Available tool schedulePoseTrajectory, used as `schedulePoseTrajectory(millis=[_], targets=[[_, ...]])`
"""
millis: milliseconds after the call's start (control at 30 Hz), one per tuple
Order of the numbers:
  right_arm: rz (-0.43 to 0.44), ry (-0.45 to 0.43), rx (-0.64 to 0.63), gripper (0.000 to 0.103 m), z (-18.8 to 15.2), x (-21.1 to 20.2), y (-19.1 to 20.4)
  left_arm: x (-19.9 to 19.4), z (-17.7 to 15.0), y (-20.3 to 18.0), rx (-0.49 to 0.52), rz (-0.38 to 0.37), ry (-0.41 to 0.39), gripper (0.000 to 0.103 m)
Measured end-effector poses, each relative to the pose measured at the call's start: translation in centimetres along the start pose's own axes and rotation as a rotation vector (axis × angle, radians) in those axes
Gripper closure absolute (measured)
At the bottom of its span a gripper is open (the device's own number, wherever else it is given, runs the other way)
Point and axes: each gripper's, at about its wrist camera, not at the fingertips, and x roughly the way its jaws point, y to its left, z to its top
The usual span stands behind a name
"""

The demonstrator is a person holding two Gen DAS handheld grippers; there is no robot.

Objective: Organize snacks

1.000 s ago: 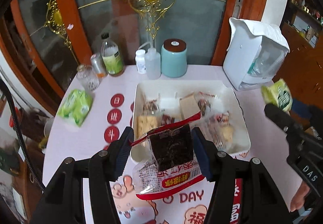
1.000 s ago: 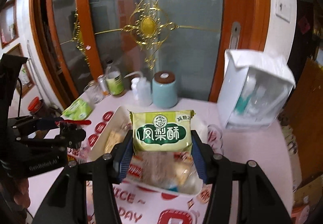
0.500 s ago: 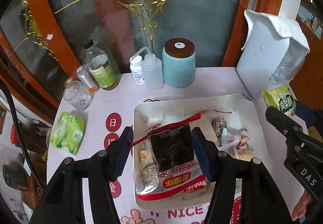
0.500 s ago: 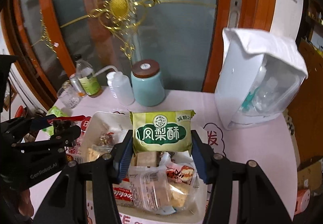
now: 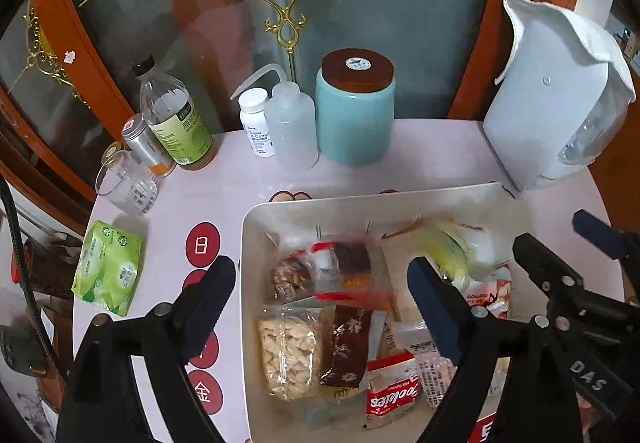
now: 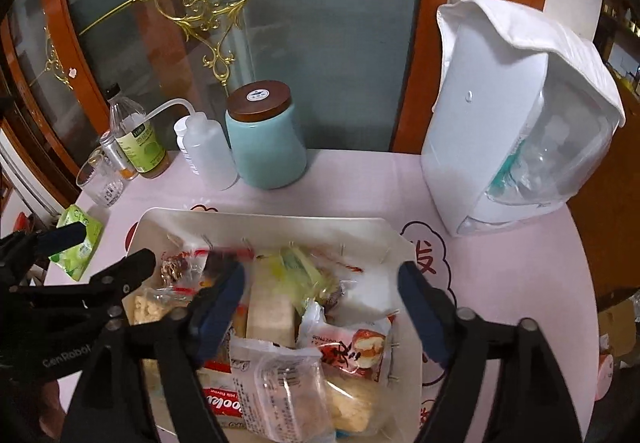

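Dropped packets (image 5: 344,275) (blurred), pink tablecloth (image 5: 240,179)

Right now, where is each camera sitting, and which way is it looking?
Left wrist view: rides the left tongs, looks down at the white tray of snacks; open tongs show, right tongs at the edge.
Right wrist view: rides the right tongs, looks down at the same tray from the other side; open tongs show, left tongs at the edge.
Shared: tray, teal jar, white bag.
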Motion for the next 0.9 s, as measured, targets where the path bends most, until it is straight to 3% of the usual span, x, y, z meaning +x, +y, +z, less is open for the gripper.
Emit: schedulePoseTrajectory(millis=[400, 667, 900], targets=[[0.018, -0.007, 0.026, 0.021, -0.9, -2.7, -0.5, -3.1, -1.8, -0.8, 0.051, 0.022, -0.051, 0.015], [0.049, -0.054, 0.031, 0.021, -2.7, -8.3, -0.5, -8.4, -4.2, -0.7, 0.032, 0.000, -0.060, 0.015], [0.092, -0.080, 0.020, 0.021, -6.1, -14.3, -0.2, -14.7, -8.7, -1.6, 0.059, -0.023, -0.070, 0.015]])
